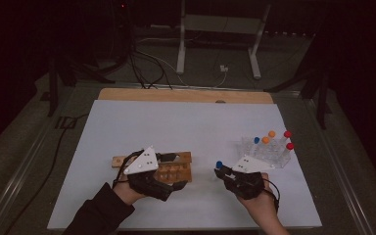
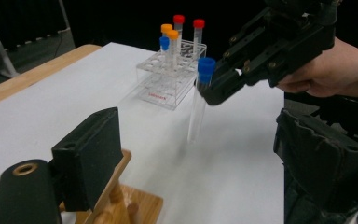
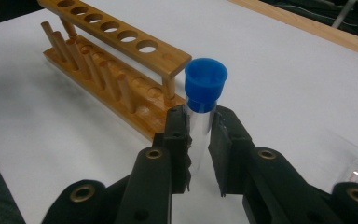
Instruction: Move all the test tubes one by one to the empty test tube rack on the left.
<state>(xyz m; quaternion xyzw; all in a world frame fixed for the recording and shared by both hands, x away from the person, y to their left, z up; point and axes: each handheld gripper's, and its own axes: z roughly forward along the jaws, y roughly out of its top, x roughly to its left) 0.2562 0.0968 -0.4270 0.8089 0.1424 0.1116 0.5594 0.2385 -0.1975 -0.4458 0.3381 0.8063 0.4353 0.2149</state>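
My right gripper [image 3: 198, 130] is shut on a clear test tube with a blue cap [image 3: 206, 81], gripping it just below the cap. The tube [image 2: 198, 107] hangs upright above the white sheet, between the two racks. A wooden tube rack [image 3: 116, 42] with a row of empty holes and pegs lies left of it. My left gripper [image 2: 205, 154] is at the wooden rack [image 1: 183, 161], jaws wide apart. The rack's end [image 2: 121, 205] sits beside the left pad, far from the other pad. From above, the right gripper [image 1: 220, 171] is right of that rack.
A clear plastic rack [image 1: 267, 152] at the right holds several capped tubes, red, orange and blue [image 2: 179, 32]. The white sheet [image 1: 176, 122] covers the wooden table. Cables and a stand's legs are on the dark floor beyond the far edge.
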